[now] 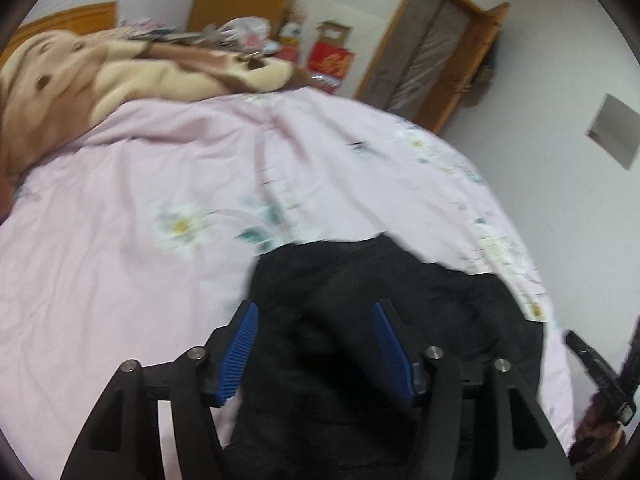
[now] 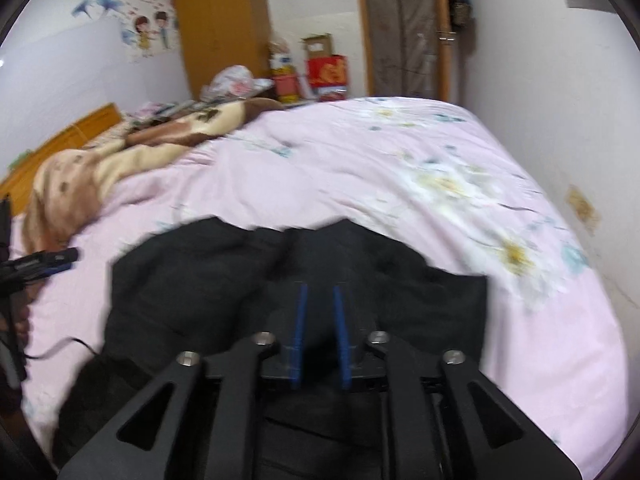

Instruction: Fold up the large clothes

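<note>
A bedroom with white walls holds a bed covered by a pink floral quilt (image 1: 160,280), which fills the middle of both views. A wooden headboard (image 2: 60,140) sits at the left edge of the right wrist view, and a tan and brown blanket (image 1: 100,76) lies bunched along the upper left of the quilt. A wooden wardrobe (image 2: 220,28) stands at upper centre, with a doorway (image 2: 404,28) to its right and a red box (image 2: 326,72) between them on the far side of the bed.

Open room: the quilt is bare across its centre, its left part and its far right part. Its right edge runs close to the wall in the right wrist view.

The black garment (image 2: 280,280) lies on the near part of the quilt, in the lower centre of both views, its far edge jagged and uneven. Its near portion is cut off behind the gripper frames.

The left gripper (image 1: 316,344) has its blue pads spread wide above the garment, with nothing pinched. The right gripper (image 2: 320,328) has its pads slightly parted with a narrow gap; whether cloth sits in that gap cannot be told, since black fabric lies directly behind. Each gripper appears partly at the edge of the other view.

A thin dark cable (image 2: 60,348) crosses the quilt at lower left. Both views are motion-blurred. Cartoon wall stickers (image 2: 148,32) carry small lettering that is unreadable, and the gold marks on the red box are equally illegible.
</note>
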Motion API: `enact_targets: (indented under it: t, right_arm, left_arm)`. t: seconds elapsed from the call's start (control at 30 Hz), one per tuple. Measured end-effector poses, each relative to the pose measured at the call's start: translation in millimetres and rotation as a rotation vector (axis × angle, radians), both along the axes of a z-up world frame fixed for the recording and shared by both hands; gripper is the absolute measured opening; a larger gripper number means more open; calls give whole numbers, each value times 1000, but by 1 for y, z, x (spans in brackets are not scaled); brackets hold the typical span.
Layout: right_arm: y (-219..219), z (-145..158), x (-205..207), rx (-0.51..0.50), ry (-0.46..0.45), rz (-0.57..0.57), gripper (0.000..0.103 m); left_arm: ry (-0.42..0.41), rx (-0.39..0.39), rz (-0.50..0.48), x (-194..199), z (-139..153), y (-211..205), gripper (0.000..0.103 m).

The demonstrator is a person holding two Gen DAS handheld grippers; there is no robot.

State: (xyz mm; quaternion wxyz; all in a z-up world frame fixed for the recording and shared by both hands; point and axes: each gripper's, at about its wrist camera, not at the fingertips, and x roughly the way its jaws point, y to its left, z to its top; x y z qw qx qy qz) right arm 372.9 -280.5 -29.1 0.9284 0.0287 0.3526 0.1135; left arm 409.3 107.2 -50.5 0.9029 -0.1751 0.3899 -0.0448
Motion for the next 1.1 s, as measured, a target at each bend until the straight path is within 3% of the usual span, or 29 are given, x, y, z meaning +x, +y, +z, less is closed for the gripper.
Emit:
enact_targets:
  t: [0.1,0.2,0.3,0.4,0.53,0.73,0.87,1.0,1.1]
  right_arm:
    - [33,2,10,17,-5,60,26]
    - [66,-13,20,40,49,177,45]
    - [83,-36,21,-37,59,196,45]
    - [83,-62,24,-54,127,183,45]
    - [75,-98,25,-114,201,165,45]
    - [73,-126,21,-157,221,150,45]
    - [71,-129,25,-157,228,143,45]
    - [61,-107,23,-98,250,124,45]
    - [45,-71,14,-47,116,61,45]
  left_arm:
    - [-1,64,-91,13,6,-41,64]
    - [20,107,-149,20,-6,-71,64]
    - [73,131,-212,26,-31,-95,64]
    - [130,169,-219,30,-61,-105,64]
    - [145,137,-217,31,-88,-99,65]
    - [153,188,-224,28,-110,-110,66]
    - [163,178,-224,27,-116,-110,66]
    - [152,135,-219,24,-92,-101,66]
    - [55,157,-180,21,-61,-91,66]
